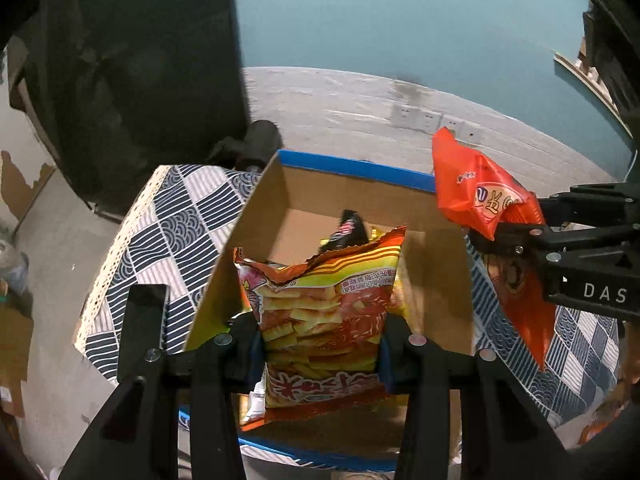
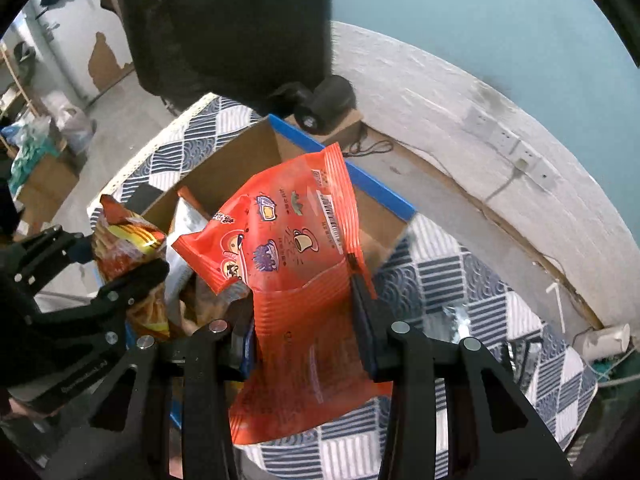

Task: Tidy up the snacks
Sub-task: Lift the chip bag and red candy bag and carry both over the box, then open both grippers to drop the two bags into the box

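The bottom of the open brown cardboard box with blue-taped rim is mostly hidden behind the held bags; only a dark packet shows inside, its print too small to read. The box stands on a tabletop covered by a blue-and-white patterned cloth. The left tongs point steeply down and are clamped on a crinkled yellow-and-red chip bag, held above the box. The right tongs, also tilted down, are clamped on a shiny orange plastic snack bag with cartoon prints, just beside the box's right wall. Its lower end is cut off by the tongs.
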A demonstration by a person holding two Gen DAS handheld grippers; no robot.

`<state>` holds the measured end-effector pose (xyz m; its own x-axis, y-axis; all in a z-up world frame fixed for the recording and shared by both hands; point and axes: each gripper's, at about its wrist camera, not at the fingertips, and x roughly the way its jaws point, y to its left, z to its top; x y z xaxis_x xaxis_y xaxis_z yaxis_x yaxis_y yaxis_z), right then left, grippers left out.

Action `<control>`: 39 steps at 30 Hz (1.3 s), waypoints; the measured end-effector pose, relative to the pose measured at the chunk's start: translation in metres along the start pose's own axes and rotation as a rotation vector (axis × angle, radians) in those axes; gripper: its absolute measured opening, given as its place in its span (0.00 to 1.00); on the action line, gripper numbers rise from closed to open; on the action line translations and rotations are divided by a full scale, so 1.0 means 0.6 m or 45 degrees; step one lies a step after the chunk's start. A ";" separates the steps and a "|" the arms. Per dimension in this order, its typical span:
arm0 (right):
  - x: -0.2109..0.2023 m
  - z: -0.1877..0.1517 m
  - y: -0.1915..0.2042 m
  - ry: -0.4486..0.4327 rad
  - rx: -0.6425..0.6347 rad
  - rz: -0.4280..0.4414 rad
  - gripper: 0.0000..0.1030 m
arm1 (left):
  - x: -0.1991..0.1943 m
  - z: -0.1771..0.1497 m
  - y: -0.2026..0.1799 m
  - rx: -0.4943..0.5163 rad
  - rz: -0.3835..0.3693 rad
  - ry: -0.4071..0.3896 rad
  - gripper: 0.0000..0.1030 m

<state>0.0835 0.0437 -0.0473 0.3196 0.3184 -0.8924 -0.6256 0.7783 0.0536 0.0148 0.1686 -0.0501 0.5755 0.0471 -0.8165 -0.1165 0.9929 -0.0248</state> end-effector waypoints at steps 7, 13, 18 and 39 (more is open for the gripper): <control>0.033 0.021 0.028 0.018 -0.006 0.058 0.38 | 0.009 0.001 0.027 -0.035 0.017 0.011 0.43; 0.044 0.023 0.037 0.032 -0.021 0.070 0.52 | 0.014 -0.004 0.031 -0.034 0.029 0.028 0.45; 0.036 0.021 0.029 0.020 -0.004 0.049 0.60 | 0.013 -0.005 0.025 -0.011 0.054 0.034 0.58; -0.037 -0.058 -0.088 -0.004 0.092 -0.119 0.67 | -0.012 0.006 -0.057 0.093 0.003 -0.004 0.70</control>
<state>0.0849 -0.0233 -0.0458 0.3764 0.2441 -0.8937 -0.5400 0.8417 0.0024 0.0175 0.1345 -0.0416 0.5777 0.0501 -0.8147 -0.0591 0.9981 0.0195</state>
